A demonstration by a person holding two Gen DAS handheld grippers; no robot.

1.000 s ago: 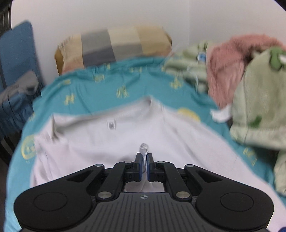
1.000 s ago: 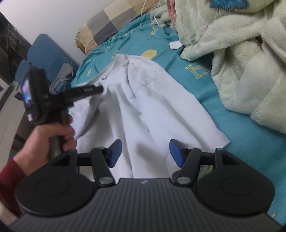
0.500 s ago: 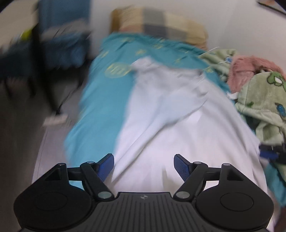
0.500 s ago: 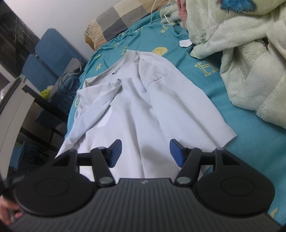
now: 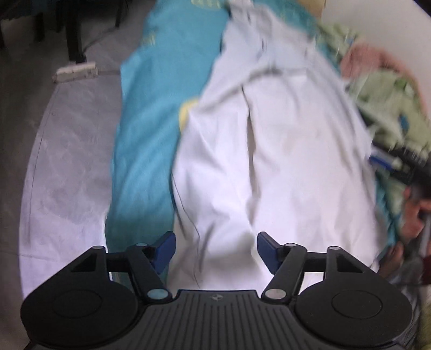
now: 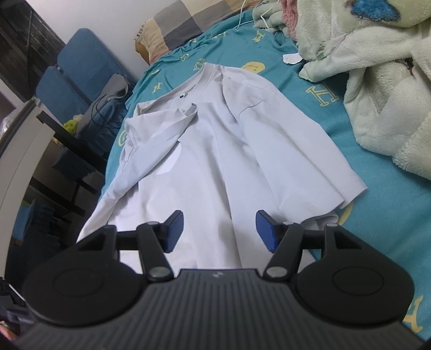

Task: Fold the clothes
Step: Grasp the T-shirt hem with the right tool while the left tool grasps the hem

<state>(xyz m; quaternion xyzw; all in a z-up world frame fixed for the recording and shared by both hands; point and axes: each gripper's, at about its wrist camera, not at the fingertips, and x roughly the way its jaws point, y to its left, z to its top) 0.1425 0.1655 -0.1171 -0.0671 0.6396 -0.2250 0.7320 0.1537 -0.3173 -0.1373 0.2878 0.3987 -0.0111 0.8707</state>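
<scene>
A thin white cotton T-shirt [image 6: 215,150] lies spread on a teal bedsheet printed with yellow letters [image 6: 377,204]. Its cloth is smooth but softly creased, with a long ridge running down the middle. In the right wrist view its long axis runs from the near hem up to the ribbed round neckline at the far end, pointing toward a checked pillow in tan, grey and beige blocks [image 6: 183,24]. The sleeve on the left side is folded inward across the chest, its cuff lying near the collar; the sleeve on the right lies flat and open, ending in a straight hemmed edge on the sheet.

The right gripper [image 6: 218,228] hovers over the near hem with its blue-padded fingers spread wide and holding nothing. The left gripper [image 5: 215,250] is likewise spread apart and empty, above the same shirt [image 5: 269,161]; this view is blurred, showing the sheet [image 5: 150,134] to the left and a pale grey floor [image 5: 62,161] beyond it.

To the right of the shirt a heap of thick, fluffy cream-and-green fleece garments [image 6: 377,80] sits on the sheet. At far left stands a blue padded chair [image 6: 78,70].
</scene>
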